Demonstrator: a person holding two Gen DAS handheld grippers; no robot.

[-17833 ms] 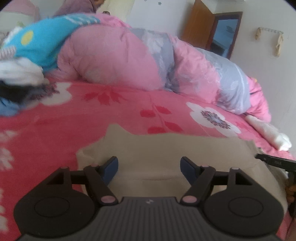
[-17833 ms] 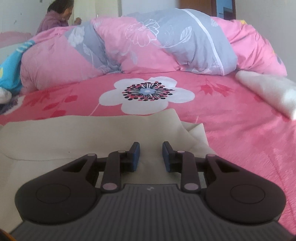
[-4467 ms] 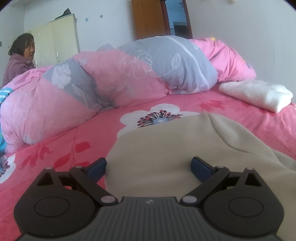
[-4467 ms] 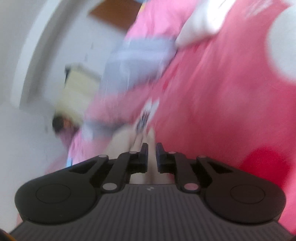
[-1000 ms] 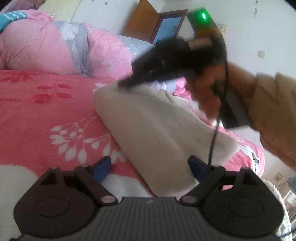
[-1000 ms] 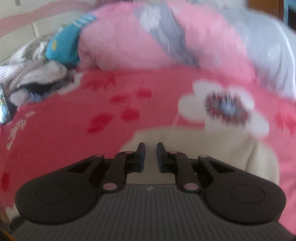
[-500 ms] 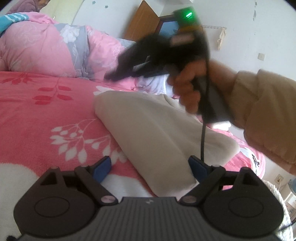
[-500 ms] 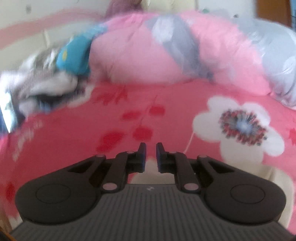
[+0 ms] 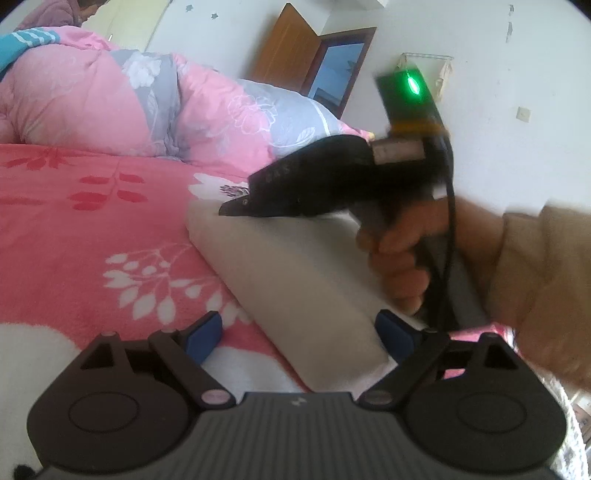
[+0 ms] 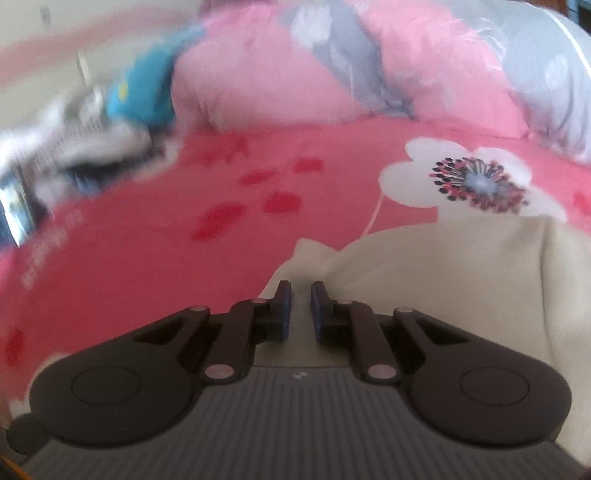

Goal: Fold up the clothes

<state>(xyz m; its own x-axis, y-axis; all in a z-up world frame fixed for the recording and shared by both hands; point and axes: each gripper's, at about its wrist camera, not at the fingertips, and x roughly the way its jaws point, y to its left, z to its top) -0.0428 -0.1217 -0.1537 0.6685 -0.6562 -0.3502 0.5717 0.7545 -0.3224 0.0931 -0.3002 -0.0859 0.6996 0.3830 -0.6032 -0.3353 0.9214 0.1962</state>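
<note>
A folded beige garment [image 9: 295, 280] lies as a long strip on the pink flowered bedspread [image 9: 92, 229]. My left gripper [image 9: 298, 334] is open, its blue pads on either side of the strip's near end and not touching it. A hand [image 9: 399, 254] in a beige sleeve holds my right gripper [image 9: 295, 188], whose tip rests on the garment's far end. In the right wrist view the right gripper [image 10: 301, 310] has its jaws nearly together, pressing down on a puckered corner of the garment [image 10: 443, 280]. No cloth is clearly pinched between the pads.
A rolled pink and grey quilt [image 9: 147, 110] runs along the far side of the bed. A blurred pile of clothes [image 10: 85, 140] and a blue item [image 10: 144, 92] lie at the left. A person [image 9: 55, 14] sits behind the quilt. A brown door [image 9: 291, 51] is beyond.
The right gripper has come down from above the bed onto the garment's far end, jaws unchanged. The left gripper has stayed in place, open.
</note>
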